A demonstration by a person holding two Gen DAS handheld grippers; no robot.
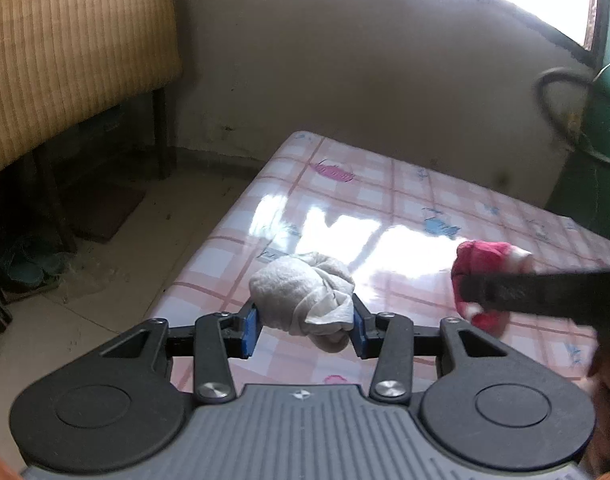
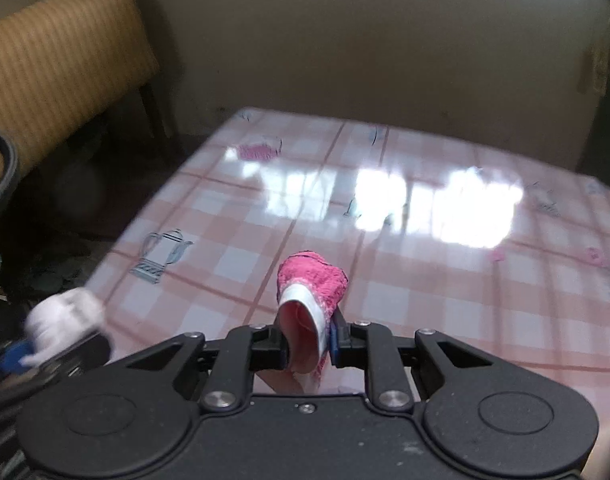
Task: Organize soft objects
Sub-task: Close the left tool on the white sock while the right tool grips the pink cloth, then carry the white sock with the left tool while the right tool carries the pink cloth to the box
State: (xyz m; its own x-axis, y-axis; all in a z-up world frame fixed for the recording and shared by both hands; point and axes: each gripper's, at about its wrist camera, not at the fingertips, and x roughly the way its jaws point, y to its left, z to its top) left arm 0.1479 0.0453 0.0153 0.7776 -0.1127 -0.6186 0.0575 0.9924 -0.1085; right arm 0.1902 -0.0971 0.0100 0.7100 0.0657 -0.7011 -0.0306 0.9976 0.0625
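A crumpled grey-white cloth ball (image 1: 301,296) hangs just above the near left part of the table, with my left gripper (image 1: 303,330) shut on it between the blue pads. A pink cloth with a white band (image 2: 311,292) sits in my right gripper (image 2: 310,346), whose jaws are shut on its folded end. In the left wrist view that pink cloth (image 1: 485,260) shows at the right, partly behind the dark right gripper finger (image 1: 545,292). The white cloth ball (image 2: 65,316) appears blurred at the lower left of the right wrist view.
The table (image 1: 385,184) has a glossy pink-checked cover with teapot prints and bright window glare. A yellow ribbed sofa or bench (image 1: 73,60) stands to the left over a dark floor gap. A green barrel (image 1: 601,128) stands at the far right by the wall.
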